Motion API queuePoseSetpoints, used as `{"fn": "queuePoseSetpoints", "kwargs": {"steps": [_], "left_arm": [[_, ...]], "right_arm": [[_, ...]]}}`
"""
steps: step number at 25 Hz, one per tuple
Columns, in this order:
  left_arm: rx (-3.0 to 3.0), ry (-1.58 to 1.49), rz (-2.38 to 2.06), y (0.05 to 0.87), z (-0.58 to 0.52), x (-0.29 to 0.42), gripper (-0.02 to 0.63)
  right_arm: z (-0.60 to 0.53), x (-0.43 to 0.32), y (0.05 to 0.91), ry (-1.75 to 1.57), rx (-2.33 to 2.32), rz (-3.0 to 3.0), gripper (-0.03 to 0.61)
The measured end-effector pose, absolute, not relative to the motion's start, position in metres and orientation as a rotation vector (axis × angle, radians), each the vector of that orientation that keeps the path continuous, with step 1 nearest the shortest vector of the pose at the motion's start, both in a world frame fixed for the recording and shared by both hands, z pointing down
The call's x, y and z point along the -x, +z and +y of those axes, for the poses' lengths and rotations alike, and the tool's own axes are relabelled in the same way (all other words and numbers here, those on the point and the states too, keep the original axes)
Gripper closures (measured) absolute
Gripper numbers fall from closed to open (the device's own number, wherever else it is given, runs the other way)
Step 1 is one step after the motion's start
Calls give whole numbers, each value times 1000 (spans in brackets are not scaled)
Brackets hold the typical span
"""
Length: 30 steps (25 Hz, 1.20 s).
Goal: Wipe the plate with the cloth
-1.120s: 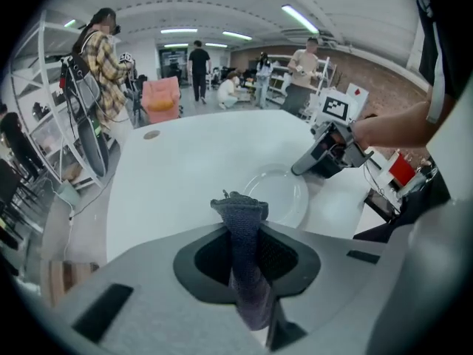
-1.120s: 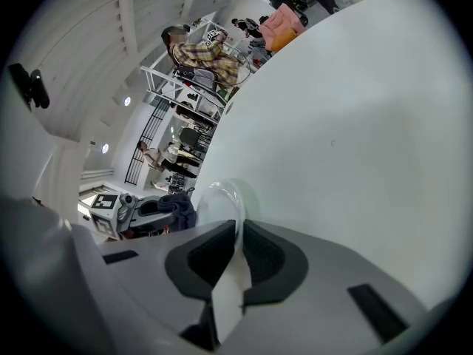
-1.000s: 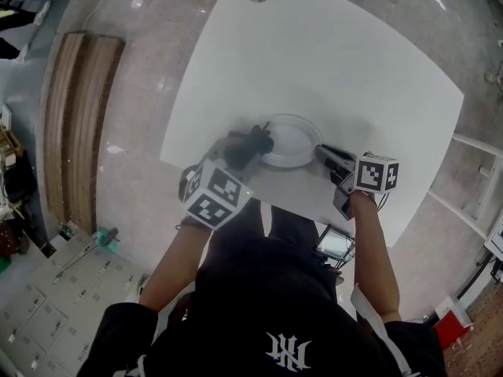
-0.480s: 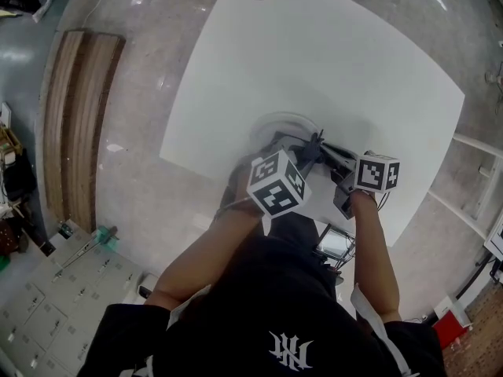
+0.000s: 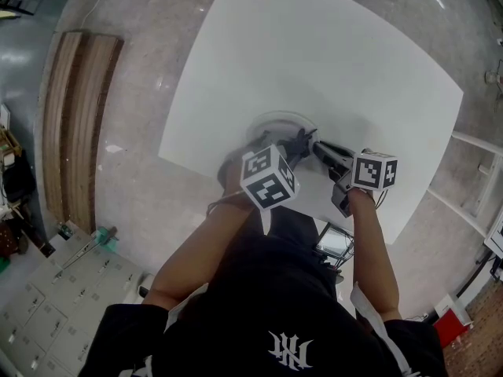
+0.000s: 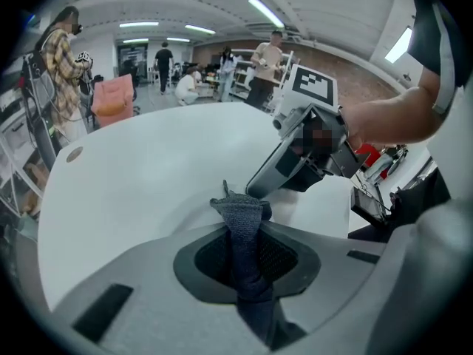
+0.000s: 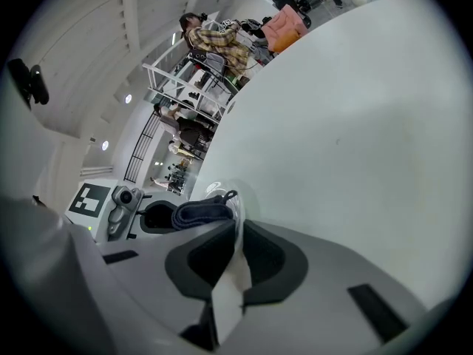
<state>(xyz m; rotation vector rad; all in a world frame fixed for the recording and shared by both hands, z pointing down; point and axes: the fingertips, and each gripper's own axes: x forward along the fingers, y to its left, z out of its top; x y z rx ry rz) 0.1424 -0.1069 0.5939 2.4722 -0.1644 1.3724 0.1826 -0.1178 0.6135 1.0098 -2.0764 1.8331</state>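
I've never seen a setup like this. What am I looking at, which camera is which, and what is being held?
There's no robot: a person holds a two-jaw gripper in each hand. The head view looks down from a camera on the person's head; the other two views ride on the grippers, looking along their jaws. On the white table lies a round plate near the front edge. The left gripper pinches a dark grey cloth at the plate; the right gripper clamps the plate's rim.

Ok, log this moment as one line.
left gripper: shut on cloth | right gripper: shut on plate rim | cloth: on plate
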Motion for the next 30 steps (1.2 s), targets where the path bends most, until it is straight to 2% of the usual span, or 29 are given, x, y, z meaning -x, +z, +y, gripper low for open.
{"fn": "queuePoseSetpoints", "kwargs": {"steps": [16, 30], "left_arm": [[-2411, 1481, -406, 582, -135, -42, 563], [-2370, 1510, -500, 568, -148, 3, 563]], "right_arm": [[-119, -182, 610, 1813, -1027, -2074, 548], [-119, -179, 608, 1806, -1038, -2072, 548]]}}
